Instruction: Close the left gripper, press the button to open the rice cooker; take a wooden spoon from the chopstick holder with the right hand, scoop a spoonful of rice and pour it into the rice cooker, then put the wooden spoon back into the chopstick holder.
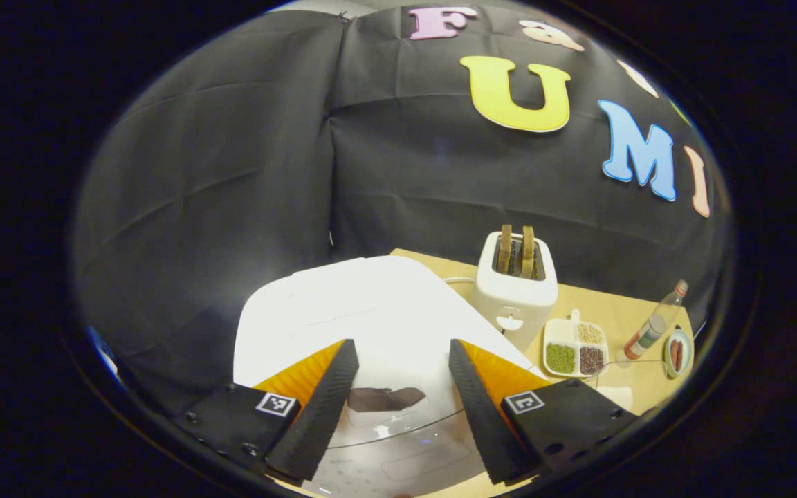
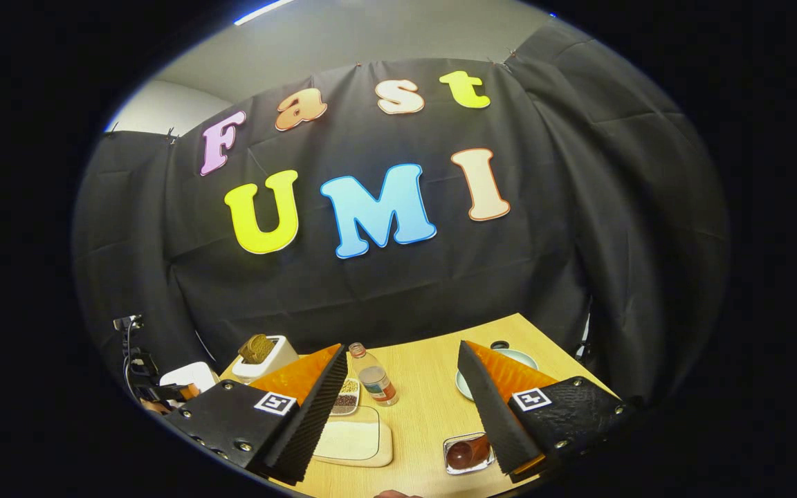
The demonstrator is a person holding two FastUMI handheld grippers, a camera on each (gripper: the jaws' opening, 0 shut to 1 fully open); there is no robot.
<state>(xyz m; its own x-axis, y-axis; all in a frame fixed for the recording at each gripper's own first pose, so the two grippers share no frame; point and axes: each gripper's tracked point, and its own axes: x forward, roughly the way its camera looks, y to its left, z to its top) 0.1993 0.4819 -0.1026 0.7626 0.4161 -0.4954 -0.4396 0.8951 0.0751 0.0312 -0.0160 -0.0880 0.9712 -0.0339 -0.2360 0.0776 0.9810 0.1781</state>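
A white rice cooker (image 1: 371, 311) stands close below my left gripper (image 1: 403, 344), its lid down and a dark patch (image 1: 385, 398) on its front part. The left gripper is open and hovers over the lid with nothing between its fingers. My right gripper (image 2: 402, 346) is open too, above the wooden table (image 2: 426, 408). Below it lies a shallow tray of white rice (image 2: 353, 439). A shiny metal chopstick holder (image 2: 455, 465) with the brown wooden spoon (image 2: 466, 453) in it stands by the right finger. The rice cooker (image 2: 187, 377) shows far left in the right gripper view.
A white toaster (image 1: 516, 283) with two bread slices stands behind the cooker. Beside it are a divided dish of grains (image 1: 573, 348), a small bottle (image 1: 654, 321) and a little dish (image 1: 677, 351). The bottle (image 2: 374, 377) and a pale plate (image 2: 519, 358) sit mid-table.
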